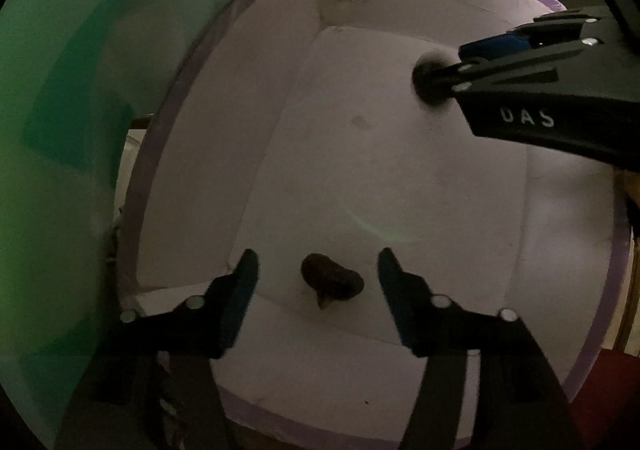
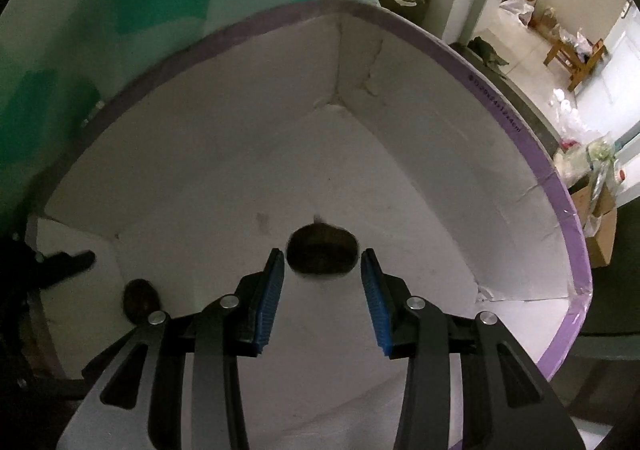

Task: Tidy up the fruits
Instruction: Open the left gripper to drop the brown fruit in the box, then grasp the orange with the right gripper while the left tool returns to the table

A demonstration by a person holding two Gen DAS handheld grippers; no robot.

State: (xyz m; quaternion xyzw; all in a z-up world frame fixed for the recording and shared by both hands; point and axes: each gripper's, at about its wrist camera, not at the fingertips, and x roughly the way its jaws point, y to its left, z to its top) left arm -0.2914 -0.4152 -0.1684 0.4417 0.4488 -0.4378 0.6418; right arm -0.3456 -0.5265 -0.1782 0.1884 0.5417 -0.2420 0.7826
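Note:
Both grippers reach down into a white box with a purple rim point(image 1: 176, 98) point(image 2: 500, 114). My left gripper point(image 1: 318, 254) is open, and a dark brown fruit point(image 1: 332, 282) lies on the box floor between its fingers, untouched. That fruit point(image 2: 140, 300) also shows low on the left in the right wrist view, beside a left finger point(image 2: 72, 260). My right gripper point(image 2: 322, 262) point(image 1: 444, 68) is shut on a dark round fruit point(image 2: 322, 250) point(image 1: 430, 92) at its blue-padded tips, just above the box floor.
A green-and-white patterned surface point(image 1: 60, 130) point(image 2: 120, 10) lies beside the box on the left. Beyond the far rim are a tiled floor, a wooden stool point(image 2: 576, 54), a cardboard box point(image 2: 600, 234) and several bags.

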